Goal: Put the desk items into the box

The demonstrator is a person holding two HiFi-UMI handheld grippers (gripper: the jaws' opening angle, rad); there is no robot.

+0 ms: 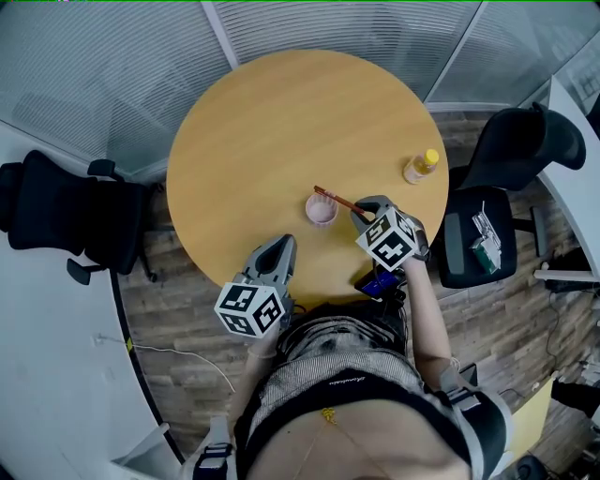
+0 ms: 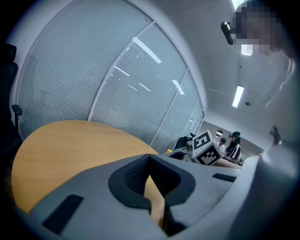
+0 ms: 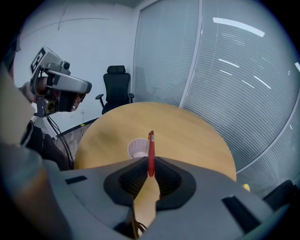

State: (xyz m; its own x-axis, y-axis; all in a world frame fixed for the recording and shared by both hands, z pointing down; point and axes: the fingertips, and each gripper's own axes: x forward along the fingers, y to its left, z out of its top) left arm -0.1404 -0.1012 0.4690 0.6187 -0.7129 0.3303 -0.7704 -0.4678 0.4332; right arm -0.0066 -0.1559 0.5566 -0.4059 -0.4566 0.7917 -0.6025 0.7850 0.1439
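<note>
Jaws, right gripper (image 3: 149, 169): pressed together on a red pen (image 3: 151, 153), clamped at its lower end, the rest sticking out past the tips.
Jaws, left gripper (image 2: 149, 172): closed on each other, nothing between them; held at the near edge of the table (image 1: 281, 122), left of the right gripper.
Red pen: held over the near right part of the table, slanting away from the right gripper toward the cup (image 1: 322, 210); its free end shows at the cup's far rim, contact unclear.
Cup: small, pale, upright, a little in from the near edge, just beside the right gripper's tips.
Bottle (image 1: 421, 167): yellow cap, upright, close to the right edge, well apart from the cup.
Office chair (image 1: 514, 150): black, beyond the right edge.
Blinds (image 1: 309, 23): behind the far edge.
</note>
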